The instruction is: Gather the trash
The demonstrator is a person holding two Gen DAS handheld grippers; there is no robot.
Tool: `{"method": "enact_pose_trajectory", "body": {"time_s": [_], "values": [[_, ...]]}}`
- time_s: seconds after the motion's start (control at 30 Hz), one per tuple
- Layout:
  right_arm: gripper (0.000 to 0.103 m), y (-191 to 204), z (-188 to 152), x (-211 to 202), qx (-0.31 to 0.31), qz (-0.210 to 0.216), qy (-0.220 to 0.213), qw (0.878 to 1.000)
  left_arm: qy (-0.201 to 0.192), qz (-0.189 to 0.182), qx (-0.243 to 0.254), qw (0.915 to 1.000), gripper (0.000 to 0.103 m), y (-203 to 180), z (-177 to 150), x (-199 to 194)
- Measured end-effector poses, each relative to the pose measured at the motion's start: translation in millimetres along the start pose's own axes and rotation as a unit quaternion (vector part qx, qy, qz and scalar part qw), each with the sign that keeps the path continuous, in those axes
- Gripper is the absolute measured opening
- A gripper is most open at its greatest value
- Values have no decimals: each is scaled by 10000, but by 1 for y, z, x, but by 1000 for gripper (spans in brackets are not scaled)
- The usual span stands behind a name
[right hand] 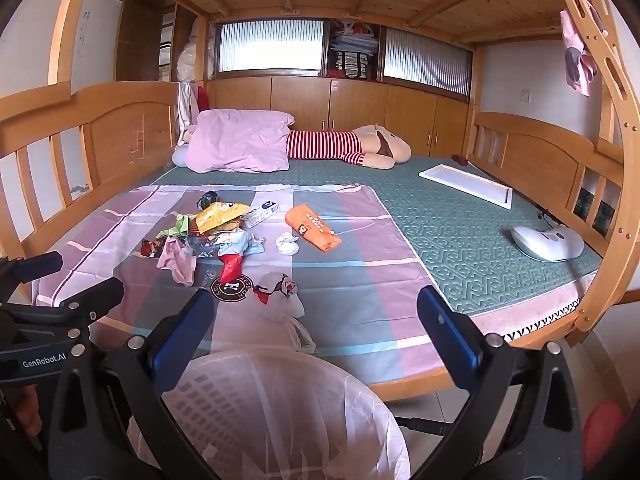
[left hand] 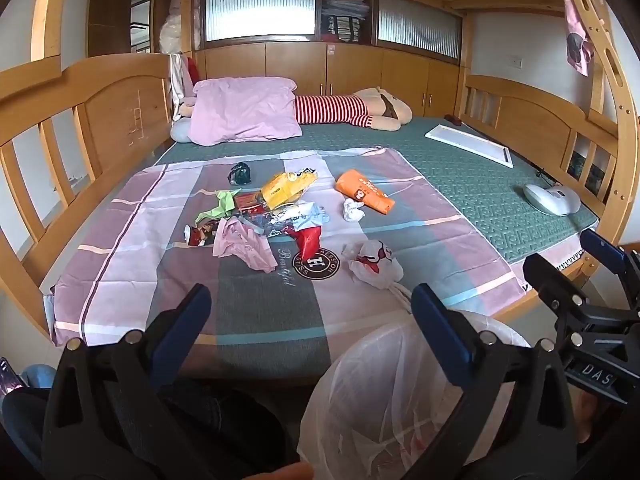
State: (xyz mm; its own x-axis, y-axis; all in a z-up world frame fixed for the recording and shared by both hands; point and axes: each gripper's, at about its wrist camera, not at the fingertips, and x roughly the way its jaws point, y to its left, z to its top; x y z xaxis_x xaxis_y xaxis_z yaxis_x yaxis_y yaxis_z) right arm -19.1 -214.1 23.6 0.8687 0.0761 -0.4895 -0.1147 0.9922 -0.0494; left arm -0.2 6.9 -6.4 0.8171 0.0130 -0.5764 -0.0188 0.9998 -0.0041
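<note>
Several pieces of trash lie on the striped sheet spread over the bed: an orange packet, a yellow bag, a pink wrapper, a red wrapper, a crumpled tissue and a white-and-red plastic bag. A bin lined with a white bag stands on the floor at the bed's near edge. My left gripper and right gripper hover side by side over the bin, both open with nothing between their fingers.
A pink pillow and a striped plush toy lie at the far end of the bed. A white board and a white device rest on the green mat at right. Wooden rails frame the bed's sides.
</note>
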Motion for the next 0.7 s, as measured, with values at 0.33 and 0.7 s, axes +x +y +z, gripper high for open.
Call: {"method": "enact_pose_trajectory", "body": {"time_s": [0.33,0.7], "values": [[100,11,0,1,39,-10,42,10000,27,26,-29,10000,100,2,1,1],[100,11,-1,4,49,6,85,10000,71,52,-56,9999,100,1,-1,2]]}}
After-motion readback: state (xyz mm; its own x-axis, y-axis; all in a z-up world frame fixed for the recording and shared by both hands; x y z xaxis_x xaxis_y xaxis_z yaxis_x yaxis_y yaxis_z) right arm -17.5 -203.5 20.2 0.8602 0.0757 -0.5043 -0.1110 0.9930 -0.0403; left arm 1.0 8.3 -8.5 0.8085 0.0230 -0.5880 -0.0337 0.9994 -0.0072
